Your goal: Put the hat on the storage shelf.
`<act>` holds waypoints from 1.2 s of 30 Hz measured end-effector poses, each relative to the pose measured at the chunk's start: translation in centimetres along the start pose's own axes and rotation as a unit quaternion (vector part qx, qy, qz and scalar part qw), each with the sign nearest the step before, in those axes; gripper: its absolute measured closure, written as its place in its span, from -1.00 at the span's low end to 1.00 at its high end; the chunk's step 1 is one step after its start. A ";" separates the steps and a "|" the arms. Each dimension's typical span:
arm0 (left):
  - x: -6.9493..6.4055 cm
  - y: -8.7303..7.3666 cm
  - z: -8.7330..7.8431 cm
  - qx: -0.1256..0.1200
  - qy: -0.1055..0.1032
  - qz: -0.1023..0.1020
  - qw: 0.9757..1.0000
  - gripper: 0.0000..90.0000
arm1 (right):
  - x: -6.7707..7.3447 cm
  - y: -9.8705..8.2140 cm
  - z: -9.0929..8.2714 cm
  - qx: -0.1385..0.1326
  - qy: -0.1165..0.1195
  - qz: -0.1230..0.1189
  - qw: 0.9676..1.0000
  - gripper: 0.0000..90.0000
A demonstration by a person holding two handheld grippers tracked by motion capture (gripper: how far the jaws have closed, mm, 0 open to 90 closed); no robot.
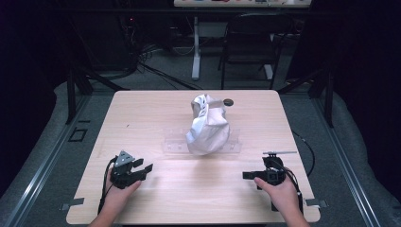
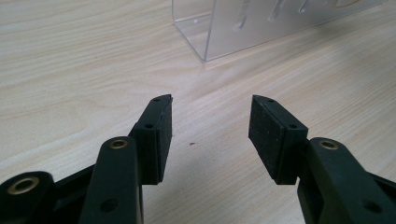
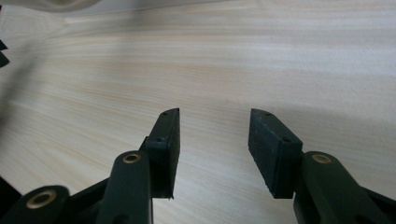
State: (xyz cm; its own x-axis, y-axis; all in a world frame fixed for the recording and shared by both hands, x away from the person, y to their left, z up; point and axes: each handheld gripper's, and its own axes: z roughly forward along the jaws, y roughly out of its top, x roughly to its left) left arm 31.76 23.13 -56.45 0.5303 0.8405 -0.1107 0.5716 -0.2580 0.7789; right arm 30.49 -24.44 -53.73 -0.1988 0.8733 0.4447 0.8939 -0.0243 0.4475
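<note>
Left gripper (image 1: 147,169): held in the left hand (image 1: 117,193) low over the near left part of the table (image 1: 142,113); jaws spread, nothing between them, bare wood beneath in the left gripper view (image 2: 210,135).
Right gripper (image 1: 247,175): held in the right hand (image 1: 280,189) at the near right part of the table, pointing toward the left one; jaws spread and empty over bare wood in the right gripper view (image 3: 214,144).
Grippers to each other: well apart, one toward each near corner.
Cap (image 1: 208,126): a white and beige cap, bunched up, sitting mid-table on the stand, beyond both grippers and touched by neither.
Stand (image 1: 174,142): clear plastic, lying across the table's middle under the cap; its near corner (image 2: 205,32) lies ahead of the left jaws.
Disc (image 1: 228,102): small, dark, on the table just behind the cap.
Chair (image 1: 248,42): dark, on the floor beyond the far edge.
</note>
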 end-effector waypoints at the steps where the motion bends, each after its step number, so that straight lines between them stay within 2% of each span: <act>1: 0.0 0.0 0.0 0.001 -0.001 0.000 1.000 0.11 | -0.2 -0.4 -0.1 -0.001 -0.011 -0.010 1.000 0.21; 2: -0.1 0.0 0.0 0.004 -0.002 0.000 1.000 0.11 | -0.3 -0.9 0.2 -0.019 0.003 -0.003 1.000 0.21; 3: -0.1 0.0 0.1 0.002 -0.002 0.004 1.000 0.11 | -0.5 -1.2 -0.2 -0.010 -0.014 -0.019 1.000 0.20; 4: -0.2 0.0 0.1 0.003 -0.003 0.004 1.000 0.11 | -0.6 -1.9 0.5 -0.041 0.021 0.006 0.999 0.18; 5: -0.3 0.0 0.2 0.003 -0.004 0.003 1.000 0.10 | -0.8 -2.2 0.4 -0.036 0.018 -0.004 0.999 0.18; 6: -0.3 0.1 0.2 0.006 -0.005 0.005 1.000 0.10 | -0.9 -2.7 0.5 -0.044 0.027 0.002 0.999 0.18; 7: -0.4 0.1 0.2 0.006 -0.003 0.005 1.000 0.10 | -1.1 -3.0 0.5 -0.046 0.028 -0.004 0.999 0.18; 9: -0.4 0.0 0.3 0.004 -0.004 0.005 1.000 0.10 | -1.2 -3.4 0.7 -0.048 0.021 -0.011 0.999 0.18; 11: -0.5 0.0 0.3 0.007 -0.006 0.006 1.000 0.10 | -1.3 -3.9 0.8 -0.065 0.021 -0.019 0.997 0.18; 12: -0.5 0.0 0.4 0.007 -0.006 0.006 1.000 0.10 | -1.3 -4.0 1.0 -0.080 0.030 -0.016 0.996 0.18; 13: -0.5 0.0 0.4 0.007 -0.006 0.006 1.000 0.10 | -1.4 -4.2 0.9 -0.082 0.023 -0.026 0.996 0.18; 14: -0.5 0.0 0.4 0.008 -0.004 0.009 1.000 0.10 | -1.4 -4.4 1.0 -0.094 0.034 -0.028 0.995 0.18; 16: -0.6 0.0 0.5 0.009 -0.006 0.007 1.000 0.10 | -1.4 -4.6 1.0 -0.106 0.036 -0.032 0.993 0.18; 19: -0.6 0.0 0.6 0.007 -0.006 0.008 1.000 0.10 | -1.3 -4.7 0.9 -0.110 0.043 -0.034 0.992 0.16; 24: -0.7 0.0 0.6 0.008 -0.007 0.011 1.000 0.10 | -1.3 -5.1 0.9 -0.118 0.042 -0.046 0.991 0.16; 28: -0.8 0.0 0.7 0.010 -0.007 0.014 1.000 0.10 | -1.5 -5.5 0.8 -0.137 0.037 -0.051 0.989 0.15; 29: -0.7 0.0 0.8 0.010 -0.009 0.015 1.000 0.10 | -1.6 -5.5 0.7 -0.137 0.029 -0.048 0.989 0.15; 34: -0.9 0.1 0.8 0.012 -0.010 0.017 1.000 0.10 | -2.2 -5.6 0.8 -0.150 0.036 -0.026 0.988 0.15; 36: -0.9 0.1 0.9 0.010 -0.011 0.018 1.000 0.10 | -2.4 -5.6 0.9 -0.150 0.031 -0.019 0.988 0.15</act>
State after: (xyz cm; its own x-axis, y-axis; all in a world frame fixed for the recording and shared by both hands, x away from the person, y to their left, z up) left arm 31.91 21.95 -56.83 0.5635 0.8205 -0.0965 0.5647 -0.2972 0.7699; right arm 26.31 -26.00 -58.04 -0.2623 0.8449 0.4662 0.7275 -0.1443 0.6708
